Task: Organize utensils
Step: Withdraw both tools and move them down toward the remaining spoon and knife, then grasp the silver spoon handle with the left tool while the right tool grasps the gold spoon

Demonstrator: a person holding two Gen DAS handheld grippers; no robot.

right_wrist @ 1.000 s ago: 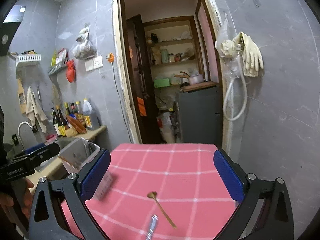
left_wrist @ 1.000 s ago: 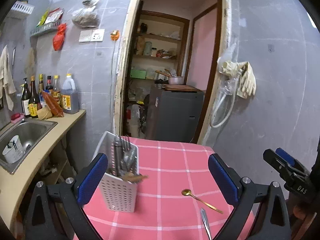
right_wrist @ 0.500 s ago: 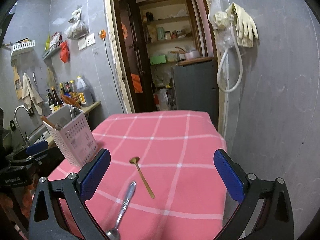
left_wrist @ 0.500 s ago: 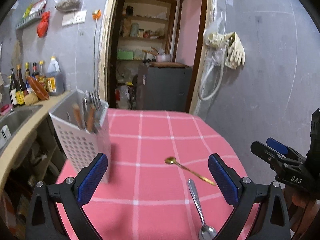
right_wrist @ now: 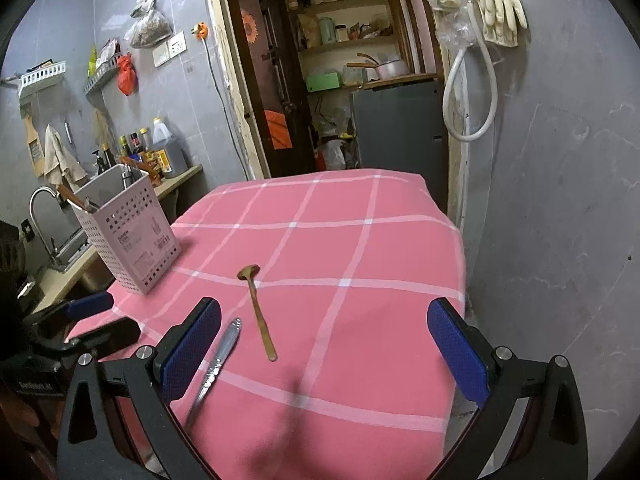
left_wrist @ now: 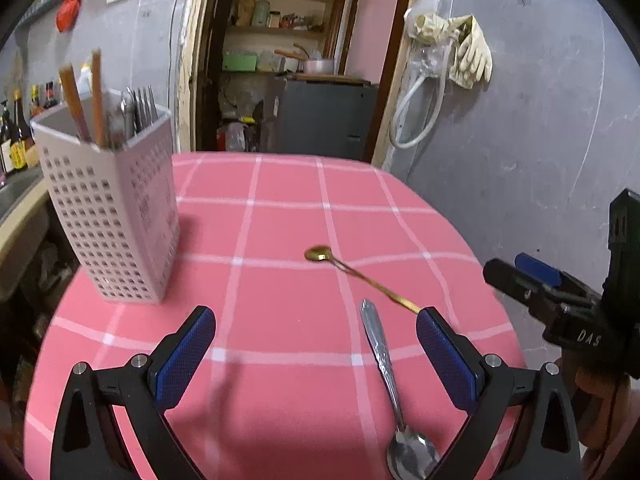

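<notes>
silver spoon bowl near, gold spoon diag

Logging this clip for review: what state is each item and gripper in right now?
Left gripper: open, empty, above the table.
Right gripper: open, empty.
White perforated plastic utensil holder: upright, holding cutlery.
Slim gold spoon: lying flat on the cloth.
Silver metal spoon: lying flat, bowl nearest the camera.
Pink checked tablecloth: spread over the table.

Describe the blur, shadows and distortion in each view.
Left wrist: fisheye bends the doorway; caddy slightly soft, silver spoon sharp; left claw shadows the cloth. Right wrist: dark vignette corners, curved walls; gold spoon crisp; a soft shadow lies between the right claw pads.
</notes>
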